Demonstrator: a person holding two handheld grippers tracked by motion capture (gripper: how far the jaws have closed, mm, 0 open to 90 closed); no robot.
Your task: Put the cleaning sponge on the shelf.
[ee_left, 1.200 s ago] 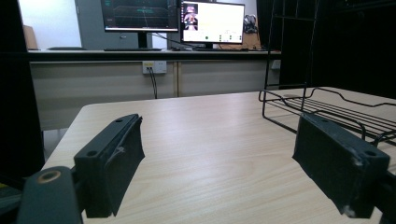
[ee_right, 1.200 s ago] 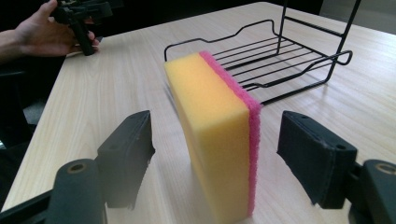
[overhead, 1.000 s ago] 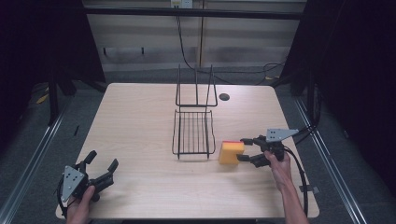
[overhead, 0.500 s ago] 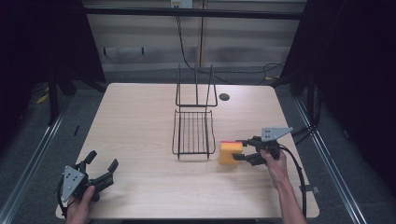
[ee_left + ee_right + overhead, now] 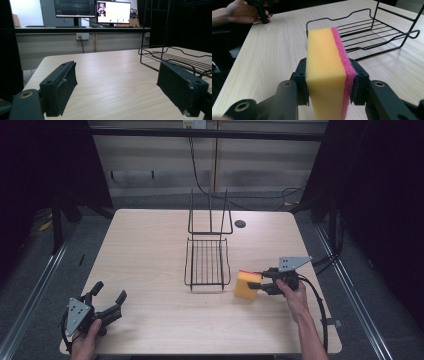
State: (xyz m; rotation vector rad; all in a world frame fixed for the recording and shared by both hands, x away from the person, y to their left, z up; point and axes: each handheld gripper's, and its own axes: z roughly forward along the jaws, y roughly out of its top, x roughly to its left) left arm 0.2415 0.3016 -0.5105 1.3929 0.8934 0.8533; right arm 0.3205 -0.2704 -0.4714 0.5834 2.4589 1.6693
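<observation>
With the sponge (image 5: 327, 72) pinched on edge between its pads, the right gripper (image 5: 256, 283) has just been closing and now clamps it just beside the rack (image 5: 207, 262), low over the desk (image 5: 150, 250). The grip sits near the sponge's end, so a quick swing could twist it loose or knock it on the rack's wire rim. The right hand (image 5: 292, 295) reaches forward and left, gripper level. The left gripper (image 5: 107, 304) rests at the near left corner, jaws spread on nothing.
</observation>
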